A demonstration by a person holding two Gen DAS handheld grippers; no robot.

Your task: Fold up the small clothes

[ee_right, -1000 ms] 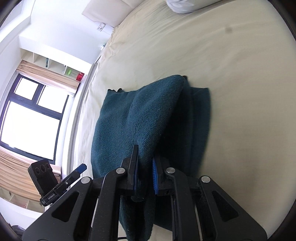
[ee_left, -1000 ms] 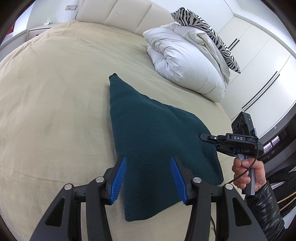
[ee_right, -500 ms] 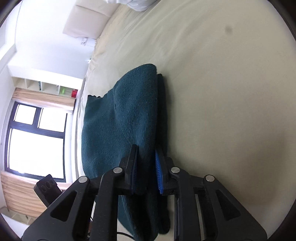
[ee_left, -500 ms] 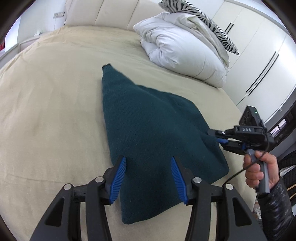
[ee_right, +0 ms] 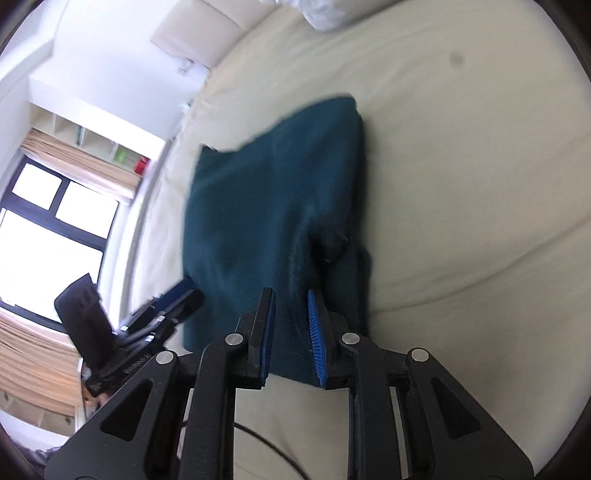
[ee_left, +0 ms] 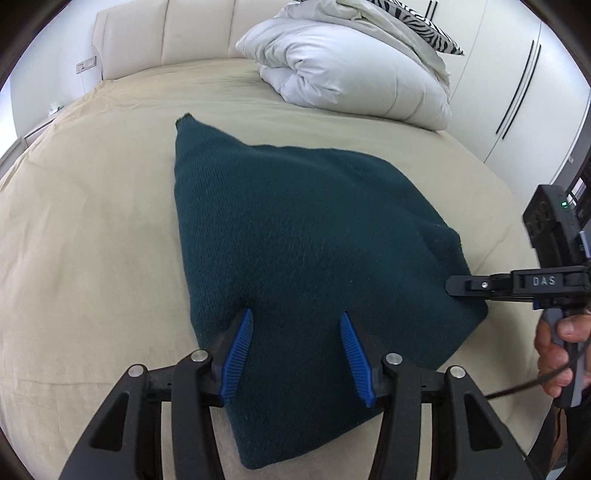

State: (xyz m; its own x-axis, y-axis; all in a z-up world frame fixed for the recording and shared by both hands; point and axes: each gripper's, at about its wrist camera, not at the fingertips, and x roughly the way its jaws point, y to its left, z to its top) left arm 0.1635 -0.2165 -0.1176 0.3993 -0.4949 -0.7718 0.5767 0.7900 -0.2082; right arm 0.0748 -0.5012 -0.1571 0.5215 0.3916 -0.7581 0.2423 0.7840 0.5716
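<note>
A dark teal knitted garment (ee_left: 303, 251) lies folded on the beige bed; it also shows in the right wrist view (ee_right: 273, 206). My left gripper (ee_left: 295, 321) is open, its blue pads spread just above the garment's near edge. My right gripper (ee_right: 291, 295) has its jaws partly open at the garment's near edge, with no cloth clamped between them. In the left wrist view the right gripper (ee_left: 454, 287) reaches in from the right and touches the garment's right edge. The left gripper (ee_right: 184, 291) shows blurred at the garment's left edge in the right wrist view.
A white duvet (ee_left: 354, 70) with a zebra-print pillow (ee_left: 424, 26) on top is piled at the bed's far right. A padded headboard (ee_left: 166, 33) stands behind. White wardrobes (ee_left: 517, 92) are on the right. A window (ee_right: 48, 229) and shelves lie beyond the bed's left side.
My right gripper has let go of the raised fold and its jaws have opened; the garment now lies flatter. My left gripper has moved closer over the garment, still open.
</note>
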